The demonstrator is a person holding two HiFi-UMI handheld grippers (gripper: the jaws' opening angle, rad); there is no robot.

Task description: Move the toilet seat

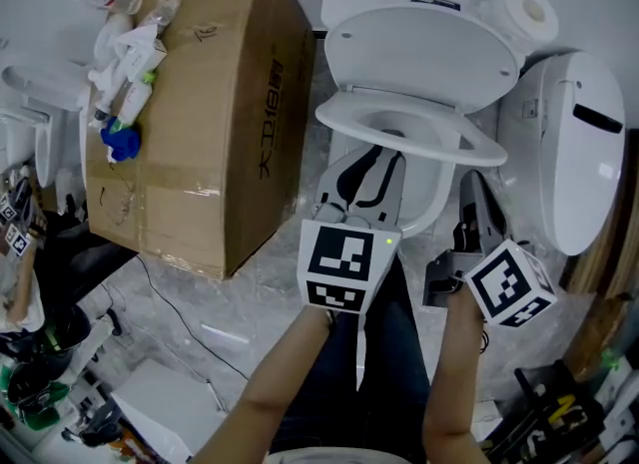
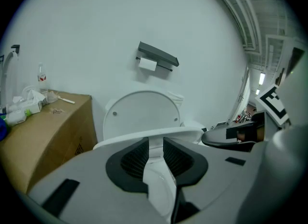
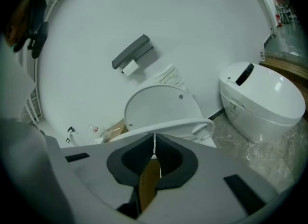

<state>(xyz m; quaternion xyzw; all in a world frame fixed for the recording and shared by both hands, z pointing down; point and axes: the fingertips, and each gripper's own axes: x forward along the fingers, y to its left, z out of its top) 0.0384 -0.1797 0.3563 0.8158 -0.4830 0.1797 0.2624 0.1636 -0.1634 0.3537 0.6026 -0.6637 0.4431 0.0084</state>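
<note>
Where the seat stands: the white oval plastic toilet seat hangs half raised, tilted between the white ceramic bowl below it and the white plastic lid, which leans upright against the tank.
Left gripper: jaws about half closed, their ribbed black pads pressed on the seat's front rim; this grip looks to be what keeps the seat up.
Right gripper: jaws fully together with nothing clamped; it hovers just short of the seat's front rim, to the right of the other tool.
Surroundings: a brown cardboard box stands close on the left of the toilet and a second white toilet on the right, both clear of the seat's swing.
Handling, judged: the seat seems stiff and fairly light, a moulded shell that will not flex. Its glossy surface is likely slippery under the pads.
Motion, judged: hinged at the rear, it can only travel in an arc, and if released it would probably slam onto the bowl.
Best hold, judged: the front rim, farthest from the hinges, where the edge is thin enough for the jaws and leverage is greatest.
</note>
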